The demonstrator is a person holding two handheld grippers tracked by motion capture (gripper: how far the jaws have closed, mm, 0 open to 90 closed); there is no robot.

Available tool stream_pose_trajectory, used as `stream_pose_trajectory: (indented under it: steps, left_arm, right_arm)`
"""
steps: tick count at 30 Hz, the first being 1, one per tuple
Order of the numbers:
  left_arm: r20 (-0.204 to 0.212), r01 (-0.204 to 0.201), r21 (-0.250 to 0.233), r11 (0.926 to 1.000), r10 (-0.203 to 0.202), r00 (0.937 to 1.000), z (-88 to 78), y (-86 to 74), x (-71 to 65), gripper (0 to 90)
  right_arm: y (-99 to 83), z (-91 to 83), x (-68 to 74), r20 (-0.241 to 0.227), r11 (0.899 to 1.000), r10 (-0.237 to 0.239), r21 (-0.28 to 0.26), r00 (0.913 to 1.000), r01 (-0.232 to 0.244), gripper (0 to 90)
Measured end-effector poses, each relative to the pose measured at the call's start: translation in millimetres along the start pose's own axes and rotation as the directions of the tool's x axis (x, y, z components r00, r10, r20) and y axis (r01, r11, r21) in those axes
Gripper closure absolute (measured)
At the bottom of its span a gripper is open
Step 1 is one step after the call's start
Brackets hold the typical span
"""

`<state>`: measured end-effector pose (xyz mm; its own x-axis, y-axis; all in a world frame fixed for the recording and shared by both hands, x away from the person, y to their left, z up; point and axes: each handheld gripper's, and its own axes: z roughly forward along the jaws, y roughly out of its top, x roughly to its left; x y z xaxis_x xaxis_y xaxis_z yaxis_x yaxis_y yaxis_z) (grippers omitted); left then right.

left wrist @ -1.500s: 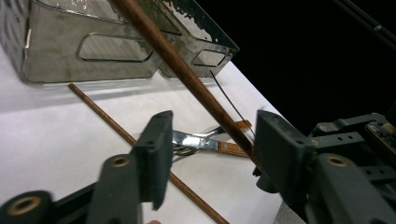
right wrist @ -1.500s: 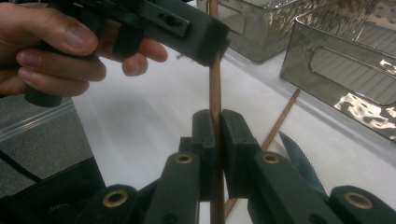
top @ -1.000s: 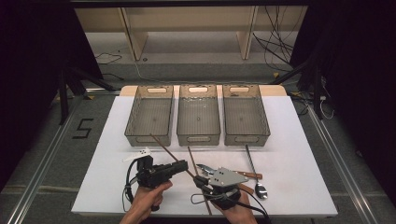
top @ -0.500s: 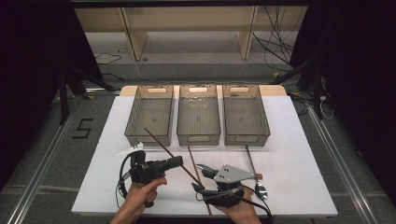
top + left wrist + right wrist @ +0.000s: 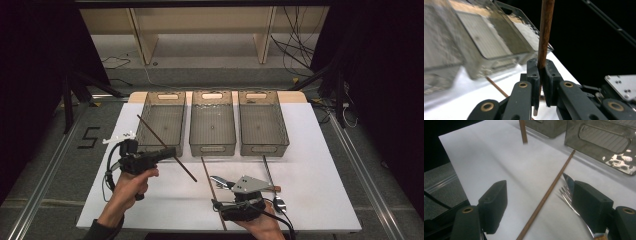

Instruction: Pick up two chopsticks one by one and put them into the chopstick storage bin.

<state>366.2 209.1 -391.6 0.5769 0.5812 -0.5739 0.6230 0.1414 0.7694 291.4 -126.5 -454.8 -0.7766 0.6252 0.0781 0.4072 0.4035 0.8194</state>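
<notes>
Three clear bins (image 5: 212, 122) side by side, nothing visible inside. Two chopsticks: one (image 5: 165, 147) clenched in left gripper (image 5: 167, 152), aloft; other (image 5: 212, 190) on table between right gripper (image 5: 539, 207)'s spread jaws.

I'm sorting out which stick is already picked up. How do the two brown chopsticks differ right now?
The held chopstick is clamped in the shut left tongs; the other chopstick lies between the open right tongs, whose jaws have just been opening, untouched. The held one is lifted off the white table, slanting across the front of the left bin; the other rests flat on the table. Both are thin, dark brown sticks.
</notes>
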Motion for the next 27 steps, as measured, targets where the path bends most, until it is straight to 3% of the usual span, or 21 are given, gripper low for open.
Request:
stream_pose_trajectory:
  steps: [11,13,18,27]
  left_arm:
    - [-0.077,-0.006,0.025,0.9997,0.008,0.997,-9.6,48.1,14.5,84.3]
    - [-0.102,-0.023,0.029,0.9993,0.026,0.9944,-10.6,58.6,16.5,84.2]
    - [-0.127,-0.024,0.03,0.9992,0.028,0.9915,-10.5,73.0,22.2,84.3]
    - [-0.188,-0.001,0.043,0.9991,0.009,0.982,0.2,100.4,38.4,84.2]
  right_arm:
    - [-1.3,-0.1,-2.4,-0.004,1.0,0.008,0.014,1.0,-0.008,29.2]
    - [-1.7,-0.1,-3.1,-0.002,1.0,0.007,0.013,1.0,-0.007,28.5]
    - [-2.4,0.0,-3.3,-0.007,1.0,0.01,0.026,0.9999,-0.01,26.3]
    - [-3.2,0.0,-3.3,-0.012,1.0,0.011,0.028,0.9999,-0.011,25.5]
